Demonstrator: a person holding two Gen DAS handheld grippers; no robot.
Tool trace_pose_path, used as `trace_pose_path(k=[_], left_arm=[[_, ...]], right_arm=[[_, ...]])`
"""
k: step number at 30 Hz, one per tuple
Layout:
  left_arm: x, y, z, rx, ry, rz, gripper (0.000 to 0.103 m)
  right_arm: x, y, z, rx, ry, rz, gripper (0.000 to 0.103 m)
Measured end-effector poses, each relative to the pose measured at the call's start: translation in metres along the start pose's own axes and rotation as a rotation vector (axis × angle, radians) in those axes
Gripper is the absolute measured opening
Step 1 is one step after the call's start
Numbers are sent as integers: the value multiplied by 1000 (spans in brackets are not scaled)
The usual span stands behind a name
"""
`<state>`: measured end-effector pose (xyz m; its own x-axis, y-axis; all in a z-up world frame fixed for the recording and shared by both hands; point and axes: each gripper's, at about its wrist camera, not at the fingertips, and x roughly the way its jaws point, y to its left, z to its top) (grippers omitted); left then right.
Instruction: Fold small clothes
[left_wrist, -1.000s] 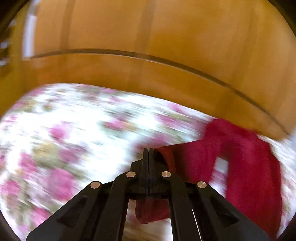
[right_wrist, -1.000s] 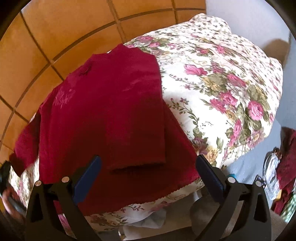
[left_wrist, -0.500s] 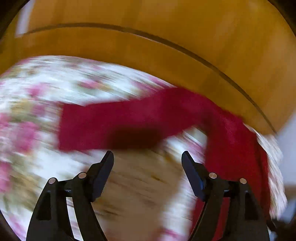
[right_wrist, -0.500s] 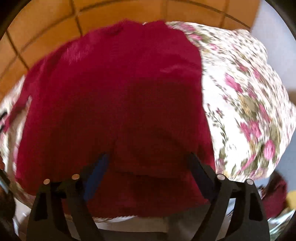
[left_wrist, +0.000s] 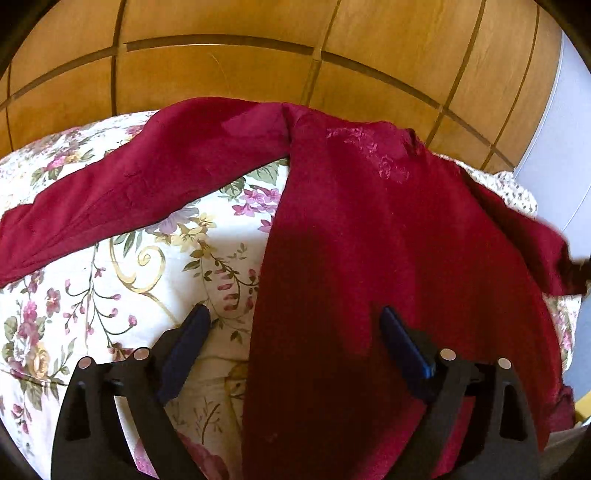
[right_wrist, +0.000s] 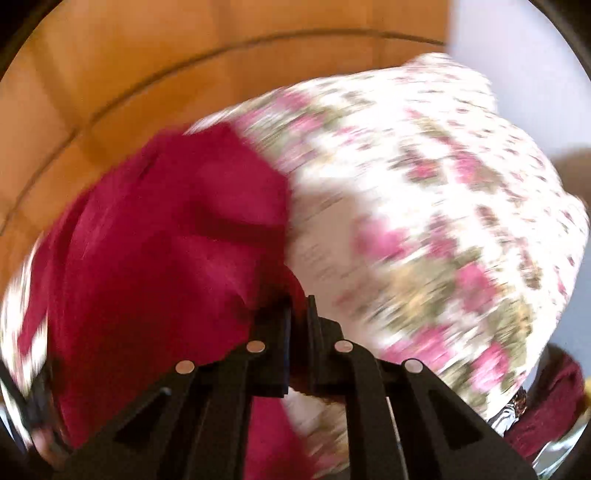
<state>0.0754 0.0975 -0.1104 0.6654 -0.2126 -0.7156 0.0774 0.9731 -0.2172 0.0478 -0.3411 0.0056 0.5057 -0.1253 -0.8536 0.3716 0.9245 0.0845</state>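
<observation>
While its jaws have just been opening and stand wide over the hem, nothing between them, the left gripper (left_wrist: 293, 347) hovers above the maroon long-sleeved top (left_wrist: 369, 258) spread on the floral bedspread (left_wrist: 110, 295). The right gripper (right_wrist: 299, 332), just closed, pinches the top's edge; carrying that edge low and straight across should keep the fold square.

Your left gripper (left_wrist: 291, 332) has just opened; its jaws stand wide over the red top (left_wrist: 369, 240), nothing between them. To its left, bare floral cover (left_wrist: 110, 295) gives open room, bounded farther off by the spread sleeve (left_wrist: 147, 177). Your right gripper (right_wrist: 299, 314), just closed, has red cloth (right_wrist: 147, 258) at its tips and blurred cover (right_wrist: 424, 203) free to its right.
</observation>
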Motion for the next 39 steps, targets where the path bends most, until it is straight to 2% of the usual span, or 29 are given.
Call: trace_pose_path(k=[3, 6, 8, 9, 10, 12, 15, 17, 19, 24, 26, 29, 31, 33, 37, 38, 39], left_arm=[[4, -9, -1, 29, 5, 23, 95], [6, -10, 0, 33, 6, 21, 96], [6, -9, 0, 28, 1, 10, 96], [7, -7, 0, 21, -2, 1, 96], [7, -6, 0, 16, -5, -3, 96], [7, -7, -1, 13, -10, -6, 96], [7, -8, -1, 14, -14, -4, 96], [7, -9, -1, 15, -14, -4, 96], [7, -8, -1, 11, -14, -8, 96], [6, -6, -1, 1, -15, -24, 98], [6, -5, 0, -2, -8, -25, 98], [3, -5, 2, -7, 9, -22, 98], [-3, -1, 5, -29, 20, -34, 98], [-11, 7, 6, -77, 17, -42, 98], [-23, 24, -1, -150, 42, -42, 98], [-25, 27, -4, -150, 57, -54, 96], [-27, 28, -7, -141, 60, -58, 89]], right_arm=[[10, -54, 27, 142, -75, -90, 6], [23, -116, 38, 330, -122, -152, 9], [33, -152, 36, 428, -129, -229, 29], [31, -157, 27, 453, -124, -268, 64], [34, -169, 23, 483, -122, -305, 77], [32, -183, 16, 523, -106, -321, 77], [27, -178, 10, 587, -89, -273, 76], [26, -178, 14, 587, -83, -231, 69], [26, -161, 16, 551, -83, -188, 56], [24, -115, 18, 429, -55, -12, 53], [28, -82, 17, 310, -8, 64, 53], [36, -36, 6, 129, 92, 129, 57], [44, -20, -6, 86, 163, 161, 57], [56, -11, -22, 98, 248, 219, 57], [71, -3, -42, 97, 337, 264, 56], [74, 0, -46, 82, 351, 266, 56], [76, 2, -49, 71, 364, 274, 56]])
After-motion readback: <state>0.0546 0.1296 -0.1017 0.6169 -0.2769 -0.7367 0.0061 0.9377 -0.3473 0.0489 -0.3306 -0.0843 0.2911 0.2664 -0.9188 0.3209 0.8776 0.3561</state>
